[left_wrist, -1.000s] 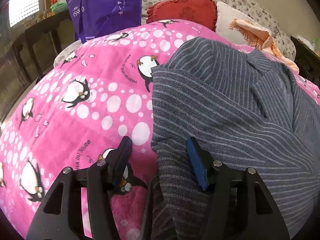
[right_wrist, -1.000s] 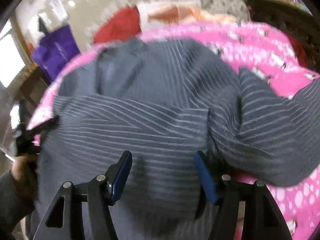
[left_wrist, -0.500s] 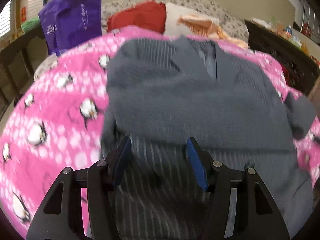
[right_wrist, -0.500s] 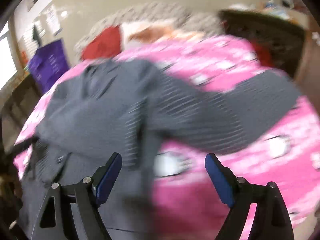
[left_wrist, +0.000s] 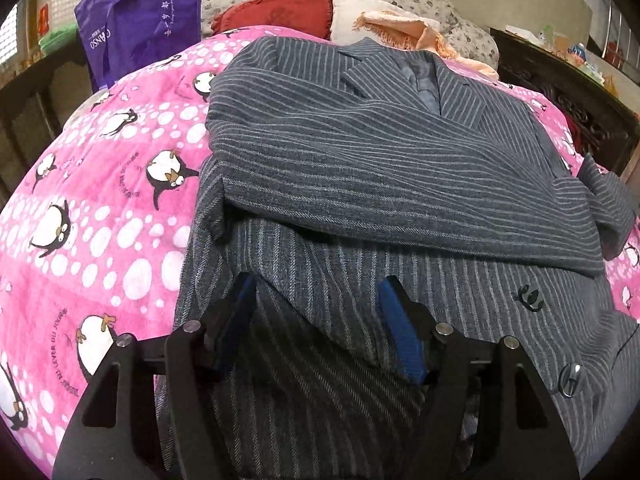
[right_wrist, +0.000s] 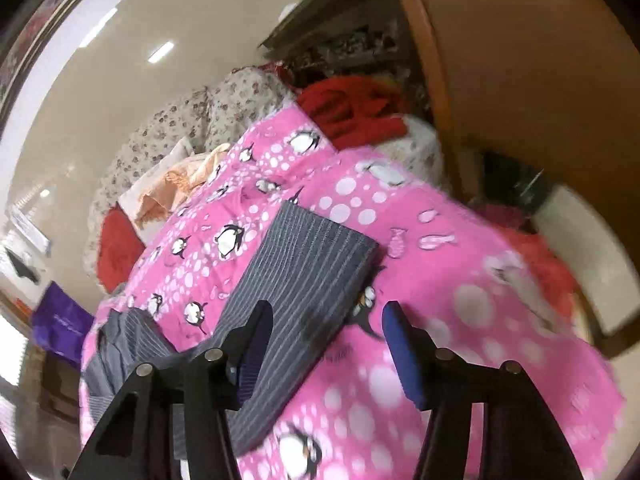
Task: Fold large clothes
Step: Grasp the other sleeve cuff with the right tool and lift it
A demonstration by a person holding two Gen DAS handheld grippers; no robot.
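Note:
A grey pinstriped suit jacket (left_wrist: 360,152) lies face up on a pink penguin blanket (left_wrist: 100,208), with one sleeve folded across its chest. My left gripper (left_wrist: 318,284) hovers over the jacket's lower front. Its jaws are opening, and a ridge of cloth rises between the blue pads without being pressed. The other sleeve (right_wrist: 312,264) stretches out flat over the blanket (right_wrist: 460,300) in the right wrist view. My right gripper (right_wrist: 328,308) is just above it, near the cuff end. Its jaws are closing but grip nothing, and the left finger overlaps the sleeve.
A purple bag (left_wrist: 136,20), a red cushion (left_wrist: 280,8), a peach cloth (left_wrist: 404,28) and flowered pillows sit at the head of the bed. Dark carved furniture (left_wrist: 568,96) stands on the right. A wooden panel (right_wrist: 500,60) and red clothes (right_wrist: 352,108) border the bed's far side.
My left gripper has swung from the jacket's left edge to over its lower front. My right gripper has swept right, off the jacket's body to the outstretched sleeve, rolling as it went.

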